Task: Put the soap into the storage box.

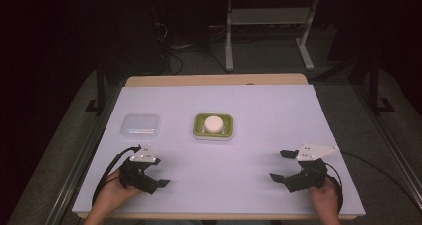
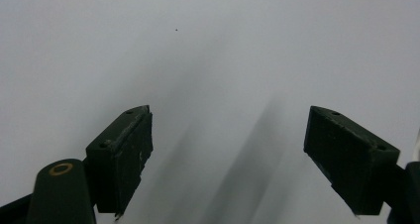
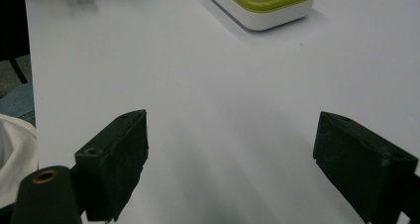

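A green-rimmed white dish [image 1: 199, 127] holding a round white lump [image 1: 213, 124] sits mid-table. Left of it lies a clear plastic box [image 1: 141, 125]. My left gripper [image 1: 158, 172] rests near the front left of the table, open and holding nothing. In the left gripper view its jaws [image 2: 229, 112] stand wide apart over bare white surface. My right gripper [image 1: 280, 165] is at the front right, also open and holding nothing. The right gripper view has its jaws [image 3: 233, 117] spread, with the dish [image 3: 267, 8] far ahead at the top edge.
The white table top [image 1: 249, 110] has a wooden strip [image 1: 214, 79] along its far edge. Dark floor, cables and a white desk frame [image 1: 229, 41] lie beyond. A white cloth [image 3: 15, 154] shows at the left edge of the right gripper view.
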`<state>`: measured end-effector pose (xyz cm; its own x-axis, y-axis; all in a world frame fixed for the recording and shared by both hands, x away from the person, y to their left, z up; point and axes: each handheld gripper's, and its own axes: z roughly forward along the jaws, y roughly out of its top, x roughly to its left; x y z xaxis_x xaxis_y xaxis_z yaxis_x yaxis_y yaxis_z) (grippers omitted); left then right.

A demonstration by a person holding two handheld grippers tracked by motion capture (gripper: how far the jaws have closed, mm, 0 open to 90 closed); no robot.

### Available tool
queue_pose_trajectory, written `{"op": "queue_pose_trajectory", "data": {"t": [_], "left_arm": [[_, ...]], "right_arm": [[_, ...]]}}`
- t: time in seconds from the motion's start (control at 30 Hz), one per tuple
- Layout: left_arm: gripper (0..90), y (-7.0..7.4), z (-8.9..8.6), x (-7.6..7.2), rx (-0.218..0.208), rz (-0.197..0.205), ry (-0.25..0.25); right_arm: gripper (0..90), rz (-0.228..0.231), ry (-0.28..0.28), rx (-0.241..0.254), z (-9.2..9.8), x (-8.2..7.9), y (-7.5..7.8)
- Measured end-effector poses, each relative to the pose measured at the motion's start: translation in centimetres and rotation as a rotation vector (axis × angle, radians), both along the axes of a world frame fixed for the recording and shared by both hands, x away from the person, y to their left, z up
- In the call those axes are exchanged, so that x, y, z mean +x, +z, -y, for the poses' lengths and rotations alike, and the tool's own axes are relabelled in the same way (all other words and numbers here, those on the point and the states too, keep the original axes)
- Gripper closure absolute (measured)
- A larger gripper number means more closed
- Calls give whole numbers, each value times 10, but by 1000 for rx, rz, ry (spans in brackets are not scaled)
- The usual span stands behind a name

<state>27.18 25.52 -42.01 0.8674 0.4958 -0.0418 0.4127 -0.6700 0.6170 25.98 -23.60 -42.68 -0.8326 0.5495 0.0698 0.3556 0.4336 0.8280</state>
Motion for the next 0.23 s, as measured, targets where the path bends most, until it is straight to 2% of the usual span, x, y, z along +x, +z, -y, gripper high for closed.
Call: {"op": "queue_pose_trajectory", "data": {"t": [0.23], "left_arm": [[187, -6, -3, -10, 2, 10, 7]], "right_arm": [[130, 7, 5, 1, 1, -2, 1]]}}
